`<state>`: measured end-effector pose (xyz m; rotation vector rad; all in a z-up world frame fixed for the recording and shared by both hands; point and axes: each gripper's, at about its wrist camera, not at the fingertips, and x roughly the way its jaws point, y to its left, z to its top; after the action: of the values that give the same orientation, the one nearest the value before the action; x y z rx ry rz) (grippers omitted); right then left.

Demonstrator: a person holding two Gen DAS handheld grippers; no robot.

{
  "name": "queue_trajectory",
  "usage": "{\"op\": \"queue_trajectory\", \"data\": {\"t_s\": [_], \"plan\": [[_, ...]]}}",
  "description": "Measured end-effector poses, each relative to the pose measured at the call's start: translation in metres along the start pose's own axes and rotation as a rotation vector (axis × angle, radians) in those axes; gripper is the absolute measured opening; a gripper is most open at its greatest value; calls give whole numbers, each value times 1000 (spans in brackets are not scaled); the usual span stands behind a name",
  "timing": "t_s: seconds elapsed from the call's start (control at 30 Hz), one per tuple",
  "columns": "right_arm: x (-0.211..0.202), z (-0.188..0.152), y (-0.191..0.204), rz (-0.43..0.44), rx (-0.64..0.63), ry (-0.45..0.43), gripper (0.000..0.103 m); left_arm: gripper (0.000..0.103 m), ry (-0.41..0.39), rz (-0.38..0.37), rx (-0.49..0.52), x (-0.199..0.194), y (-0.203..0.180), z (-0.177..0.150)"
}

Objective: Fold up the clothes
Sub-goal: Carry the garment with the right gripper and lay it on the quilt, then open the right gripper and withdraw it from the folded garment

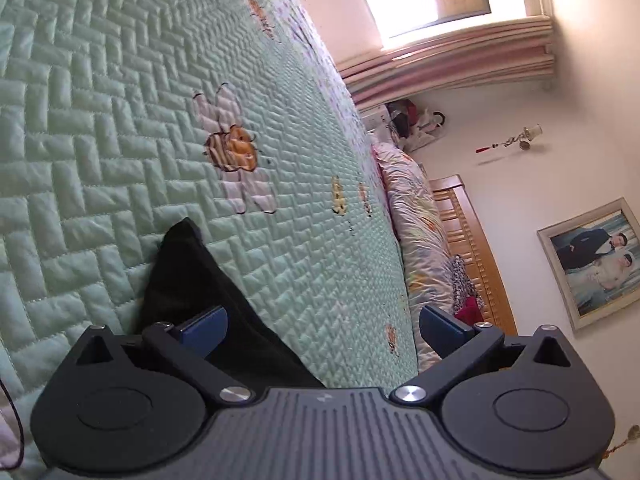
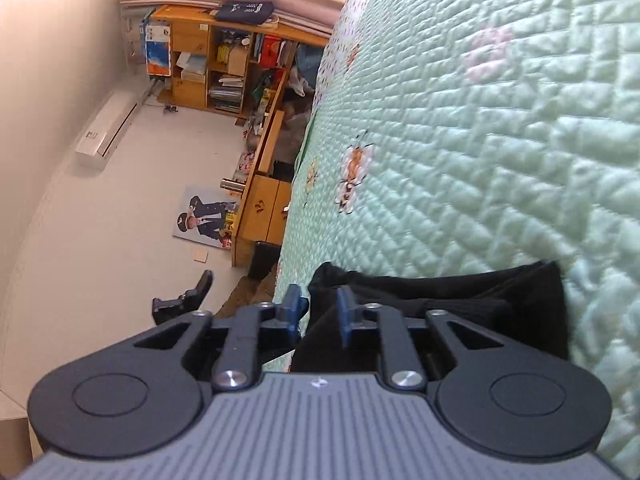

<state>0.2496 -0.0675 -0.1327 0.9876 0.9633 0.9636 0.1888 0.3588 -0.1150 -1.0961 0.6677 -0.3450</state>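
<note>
A black garment (image 1: 192, 292) lies on a mint green quilted bedspread (image 1: 120, 120). In the left wrist view my left gripper (image 1: 324, 328) is open, blue fingers wide apart, its left finger (image 1: 204, 330) over the garment's edge and nothing held. In the right wrist view the black garment (image 2: 460, 304) lies partly folded on the bedspread (image 2: 480, 140). My right gripper (image 2: 318, 312) has its blue fingers close together with a fold of the black cloth between them.
Bees and flowers are embroidered on the bedspread (image 1: 236, 148). A floral pillow (image 1: 416, 220) and a wooden headboard (image 1: 468, 240) lie at the bed's end. A wooden shelf unit (image 2: 224, 64) and desk (image 2: 264, 208) stand beside the bed. A framed photo (image 1: 596, 260) hangs on the wall.
</note>
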Motion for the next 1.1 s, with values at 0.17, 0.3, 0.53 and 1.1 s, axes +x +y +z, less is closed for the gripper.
{"op": "queue_trajectory", "data": {"t_s": [0.17, 0.3, 0.53, 1.1], "plan": [[6, 0, -15, -15, 47, -36, 0, 101, -45, 4, -33, -5, 6, -5], [1, -2, -15, -33, 48, -77, 5, 102, -96, 126, 31, -23, -26, -15], [-14, -19, 70, -240, -240, -73, 81, 102, -122, 475, 335, -66, -123, -71], [-29, -92, 186, -664, -519, 86, 89, 102, -119, 949, 526, -96, -205, -167]]}}
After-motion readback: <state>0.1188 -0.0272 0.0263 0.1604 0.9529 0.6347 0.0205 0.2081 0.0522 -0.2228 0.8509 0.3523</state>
